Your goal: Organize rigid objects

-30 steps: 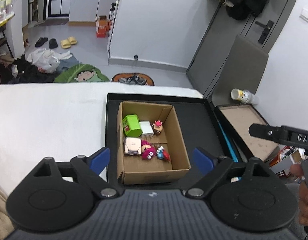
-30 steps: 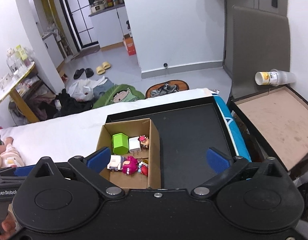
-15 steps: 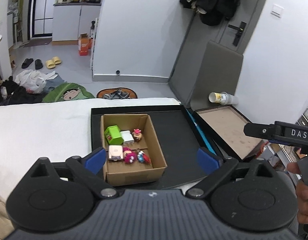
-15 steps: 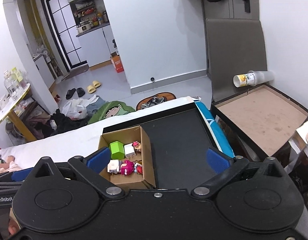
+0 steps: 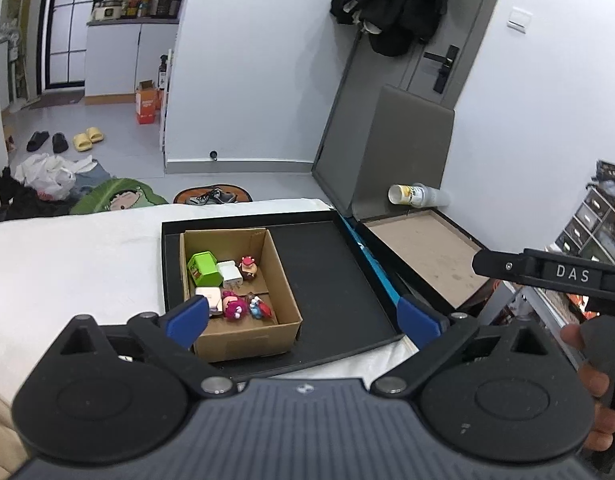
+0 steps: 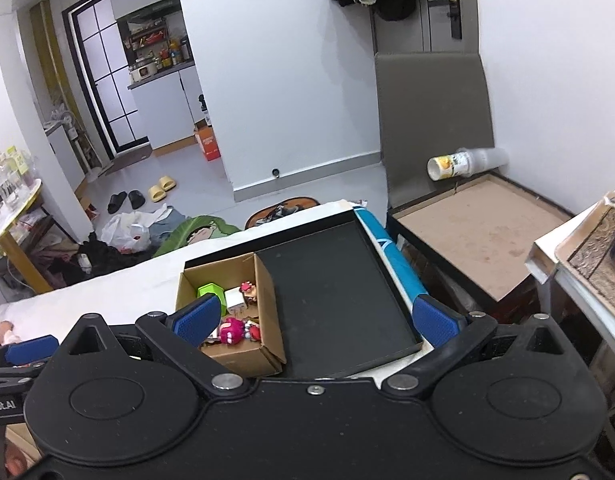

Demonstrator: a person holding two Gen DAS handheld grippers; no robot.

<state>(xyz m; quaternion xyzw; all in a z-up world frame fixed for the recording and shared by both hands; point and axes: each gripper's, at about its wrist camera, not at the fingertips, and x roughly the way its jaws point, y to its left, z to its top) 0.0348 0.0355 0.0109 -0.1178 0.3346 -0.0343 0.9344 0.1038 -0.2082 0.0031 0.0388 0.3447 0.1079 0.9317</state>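
My left gripper [image 5: 303, 318] and right gripper [image 6: 315, 318] both gape empty above the cardboard box [image 5: 243, 336]; it sits in the black tray's [image 5: 335, 280] left half, holding the toys [image 5: 235, 306], long axis away from me, nearer my left.
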